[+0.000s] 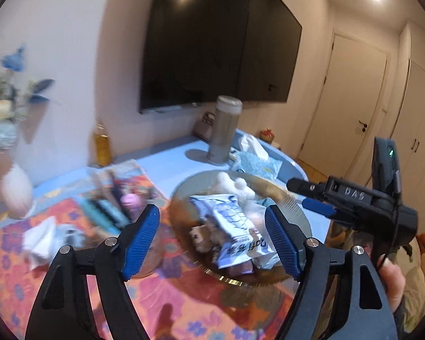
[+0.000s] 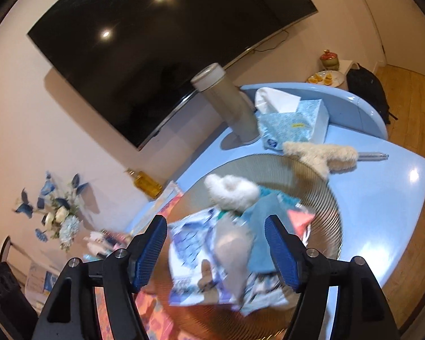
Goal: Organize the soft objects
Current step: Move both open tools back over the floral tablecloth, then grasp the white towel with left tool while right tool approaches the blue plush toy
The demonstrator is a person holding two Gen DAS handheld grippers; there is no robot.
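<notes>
**Both grippers spread wide over the ribbed glass bowl**

While your left gripper (image 1: 212, 239) hangs above the ribbed glass bowl (image 1: 294, 206), its 2 blue fingers (image 1: 141, 239) stand far apart and grip nothing. Your right gripper (image 2: 216, 250) is spread just as wide, also empty, over the same bowl (image 2: 323, 195). Inside lie a blue-and-white tissue pack (image 1: 235, 226), a white fluffy toy (image 2: 232, 191) and a teal cloth (image 2: 265, 212). A cream fluffy piece (image 2: 320, 154) rests across the bowl's far rim, near the tissue box (image 2: 294, 121).
</notes>
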